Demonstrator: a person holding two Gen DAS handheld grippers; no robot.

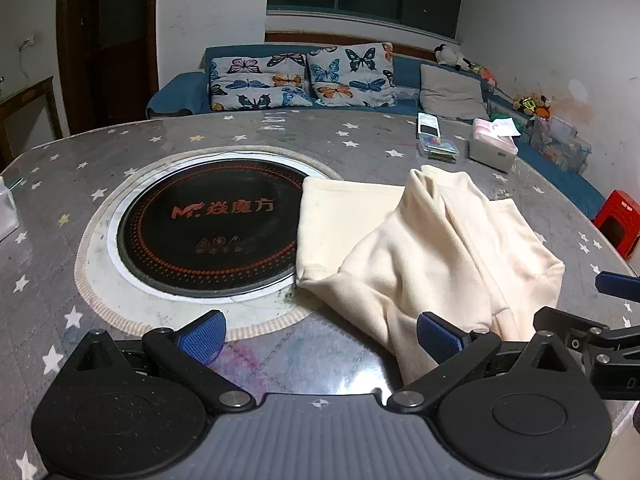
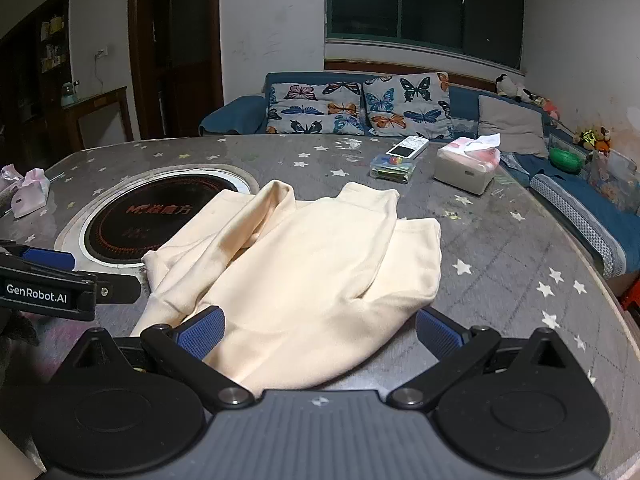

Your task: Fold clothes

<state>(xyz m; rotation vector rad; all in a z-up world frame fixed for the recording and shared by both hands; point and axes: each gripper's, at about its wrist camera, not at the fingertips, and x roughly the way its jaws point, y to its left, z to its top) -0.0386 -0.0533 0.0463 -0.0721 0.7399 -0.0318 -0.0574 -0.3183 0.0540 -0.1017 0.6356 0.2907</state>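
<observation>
A cream garment (image 1: 432, 252) lies loosely folded and bunched on the grey star-patterned table (image 1: 120, 148), its left edge over the round black cooktop (image 1: 208, 224). It also shows in the right wrist view (image 2: 304, 272). My left gripper (image 1: 320, 336) is open and empty, its right blue pad (image 1: 438, 338) at the garment's near edge. My right gripper (image 2: 320, 334) is open, its jaws wide on either side of the garment's near hem, with the left pad (image 2: 202, 336) resting against the cloth. Each gripper shows at the edge of the other's view.
A tissue box (image 2: 468, 164), a clear plastic box (image 2: 392, 168) and a remote (image 2: 408, 146) sit at the table's far right. Pink pouches (image 2: 28, 192) lie at the far left. A blue sofa with butterfly cushions (image 2: 356, 108) is behind. A red stool (image 1: 618, 220) stands right.
</observation>
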